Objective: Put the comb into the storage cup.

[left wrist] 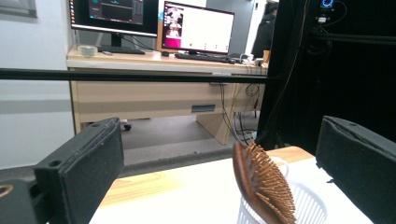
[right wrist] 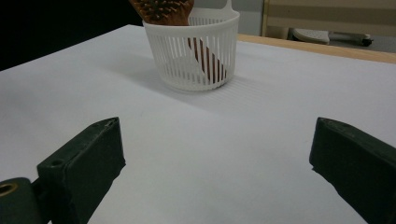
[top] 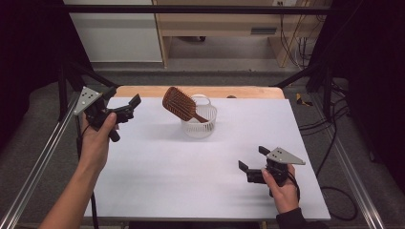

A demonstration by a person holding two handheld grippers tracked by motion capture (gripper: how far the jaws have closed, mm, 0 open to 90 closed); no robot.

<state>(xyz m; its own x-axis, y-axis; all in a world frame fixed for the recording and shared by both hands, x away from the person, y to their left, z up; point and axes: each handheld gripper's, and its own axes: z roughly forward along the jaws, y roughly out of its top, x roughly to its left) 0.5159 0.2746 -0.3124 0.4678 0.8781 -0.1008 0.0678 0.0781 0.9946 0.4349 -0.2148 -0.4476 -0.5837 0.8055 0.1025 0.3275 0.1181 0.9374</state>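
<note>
Wooden hairbrush standing handle-down in white slotted basket mid-bench, head leaning out over the rim. Placement looks complete. Left claw and right claw both gaping wide, empty, well apart from basket. Nothing evidently left.

You see a brown wooden hairbrush with a smooth, faintly glossy back and wooden pins, standing in a slatted white plastic basket. The counter wears a matt white sheet over pale wood. Each claw's jaws look matt black.
</note>
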